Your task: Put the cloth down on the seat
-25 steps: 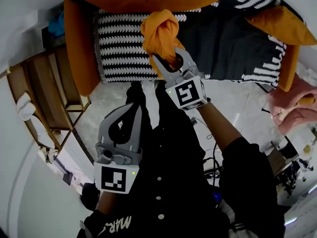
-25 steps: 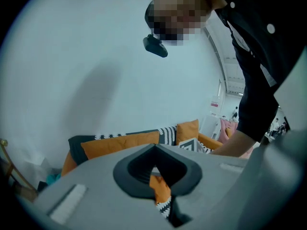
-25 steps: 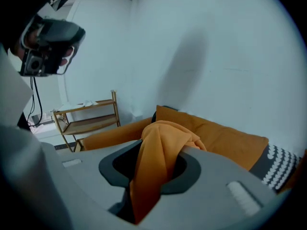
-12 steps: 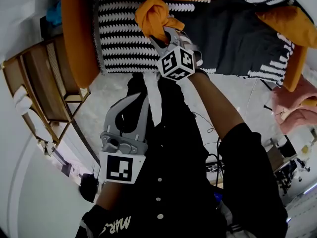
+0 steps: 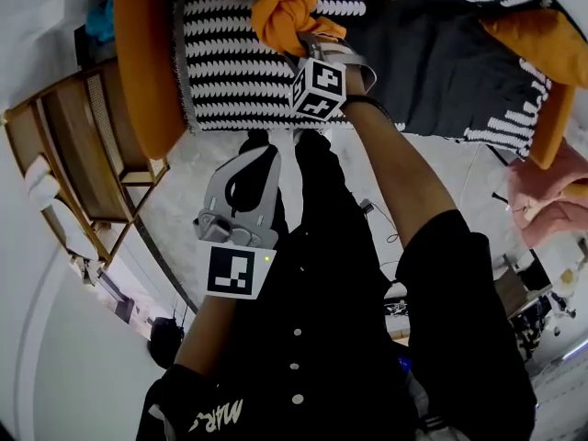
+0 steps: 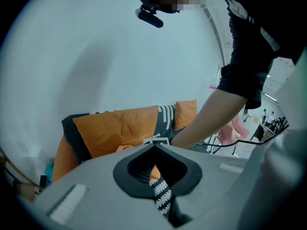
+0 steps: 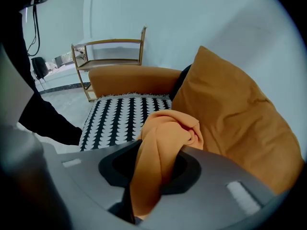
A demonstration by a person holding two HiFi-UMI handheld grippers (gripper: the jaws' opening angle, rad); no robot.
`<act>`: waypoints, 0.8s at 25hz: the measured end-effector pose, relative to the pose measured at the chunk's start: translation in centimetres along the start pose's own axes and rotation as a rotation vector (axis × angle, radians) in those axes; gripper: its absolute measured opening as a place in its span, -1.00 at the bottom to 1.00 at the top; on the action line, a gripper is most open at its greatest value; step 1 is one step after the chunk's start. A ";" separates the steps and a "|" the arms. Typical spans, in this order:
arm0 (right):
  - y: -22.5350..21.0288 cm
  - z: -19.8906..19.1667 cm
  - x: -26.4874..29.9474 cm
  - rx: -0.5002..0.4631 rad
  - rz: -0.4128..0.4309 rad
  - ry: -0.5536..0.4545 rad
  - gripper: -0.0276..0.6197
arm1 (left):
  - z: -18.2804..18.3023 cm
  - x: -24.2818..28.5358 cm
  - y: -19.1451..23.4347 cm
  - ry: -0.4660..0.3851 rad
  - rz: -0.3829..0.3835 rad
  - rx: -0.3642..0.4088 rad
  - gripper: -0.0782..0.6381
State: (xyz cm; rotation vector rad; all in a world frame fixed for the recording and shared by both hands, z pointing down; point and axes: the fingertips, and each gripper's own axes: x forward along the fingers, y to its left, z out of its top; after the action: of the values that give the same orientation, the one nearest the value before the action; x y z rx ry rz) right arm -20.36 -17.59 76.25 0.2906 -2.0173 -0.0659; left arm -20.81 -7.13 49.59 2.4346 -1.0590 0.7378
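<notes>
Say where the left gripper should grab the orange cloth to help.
The bunched lobe of the cloth sticking out beyond the right gripper's jaws. Probably come from the patterned seat cover side, jaws across the roll: it's thick and exposed, and the rest is pinched in those jaws.

Open wooden shelf rack (image 5: 92, 154) stood left on pale grey floor (image 5: 197, 196), big orange back cushion (image 7: 230, 119) leaned upright, pink fabric heap (image 5: 542, 196) lay far right.
</notes>
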 end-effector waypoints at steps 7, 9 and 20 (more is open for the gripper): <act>-0.3 -1.3 0.6 0.006 0.053 0.053 -0.47 | -1.1 0.1 -0.3 0.012 -0.003 -0.017 -0.50; -0.2 -1.4 0.6 0.028 0.070 0.054 -0.34 | -1.2 0.1 -0.2 0.008 -0.001 -0.018 -0.50; 2.6 -2.4 -1.3 -0.009 0.132 0.088 0.15 | -0.8 -0.5 -0.2 -0.001 0.010 0.002 -0.50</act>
State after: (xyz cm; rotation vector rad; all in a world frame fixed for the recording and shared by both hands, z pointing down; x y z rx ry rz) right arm -18.10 -14.61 76.62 0.1517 -1.9431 0.0203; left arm -21.23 -6.25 49.90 2.4332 -1.0723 0.7420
